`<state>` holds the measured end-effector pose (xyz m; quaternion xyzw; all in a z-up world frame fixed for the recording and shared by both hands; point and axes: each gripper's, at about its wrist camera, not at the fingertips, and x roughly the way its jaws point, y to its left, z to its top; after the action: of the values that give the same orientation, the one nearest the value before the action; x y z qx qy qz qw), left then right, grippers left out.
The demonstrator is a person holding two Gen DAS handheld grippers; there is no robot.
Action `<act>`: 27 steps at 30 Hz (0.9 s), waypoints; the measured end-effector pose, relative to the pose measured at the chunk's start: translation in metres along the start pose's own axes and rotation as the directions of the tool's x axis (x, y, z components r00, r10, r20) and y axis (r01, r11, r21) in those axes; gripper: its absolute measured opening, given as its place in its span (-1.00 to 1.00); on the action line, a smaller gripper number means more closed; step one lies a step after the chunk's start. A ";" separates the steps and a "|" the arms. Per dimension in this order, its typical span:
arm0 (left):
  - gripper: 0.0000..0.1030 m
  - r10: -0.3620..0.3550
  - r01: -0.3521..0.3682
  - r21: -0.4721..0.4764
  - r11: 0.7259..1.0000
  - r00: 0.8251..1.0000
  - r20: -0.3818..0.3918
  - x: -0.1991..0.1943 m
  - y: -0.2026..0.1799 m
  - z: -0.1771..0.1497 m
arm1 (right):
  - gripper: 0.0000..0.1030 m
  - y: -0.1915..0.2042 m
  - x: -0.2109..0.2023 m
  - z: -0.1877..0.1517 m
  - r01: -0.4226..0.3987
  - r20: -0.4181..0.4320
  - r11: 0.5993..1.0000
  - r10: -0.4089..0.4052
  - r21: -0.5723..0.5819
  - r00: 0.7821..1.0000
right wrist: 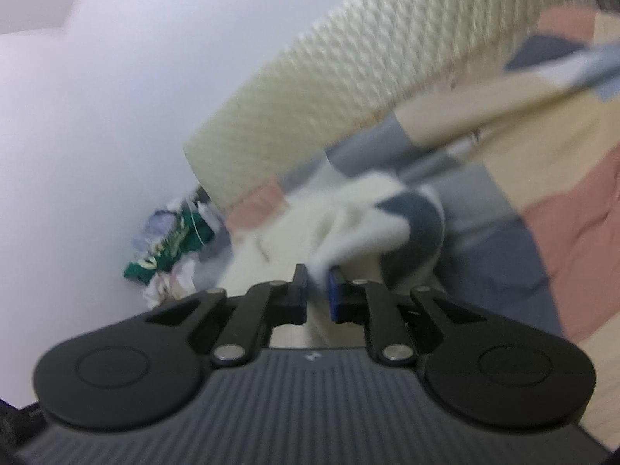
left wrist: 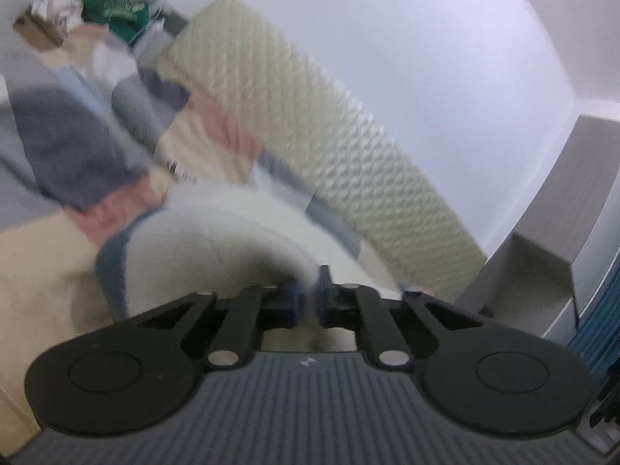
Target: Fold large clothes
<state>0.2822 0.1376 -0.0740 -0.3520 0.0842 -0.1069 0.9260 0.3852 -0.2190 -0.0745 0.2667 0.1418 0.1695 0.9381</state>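
A white fleecy garment with grey-blue panels lies bunched on the patchwork bed. My left gripper is shut on a fold of its white cloth, which arches up from the jaws. In the right wrist view the same garment is lifted in a loose heap. My right gripper is shut on a white edge of it. Both views are blurred by motion.
A patchwork quilt in beige, pink and grey covers the bed. A cream quilted headboard stands against the white wall. A pile of clothes with a green top sits in the far corner. A grey cabinet stands at the right.
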 end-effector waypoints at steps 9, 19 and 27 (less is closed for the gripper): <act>-0.86 -0.056 0.054 0.016 0.998 0.995 0.085 -0.118 -0.045 0.035 | -0.75 0.056 -0.102 0.017 -0.037 0.088 0.997 0.043 -0.072 0.995; -0.86 -0.008 0.008 -0.005 1.000 0.997 0.075 -0.249 -0.088 0.035 | -0.76 0.114 -0.235 0.000 -0.062 0.117 0.988 0.079 -0.140 0.990; -0.86 0.255 -0.250 0.052 0.967 0.961 -0.107 -0.237 -0.066 -0.005 | -0.76 0.078 -0.199 -0.061 0.128 -0.196 0.987 -0.144 -0.093 0.970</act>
<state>0.0434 0.1469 -0.0143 -0.3140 0.1785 -0.0092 0.9325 0.1647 -0.2070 -0.0470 0.2002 0.2474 0.1364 0.9381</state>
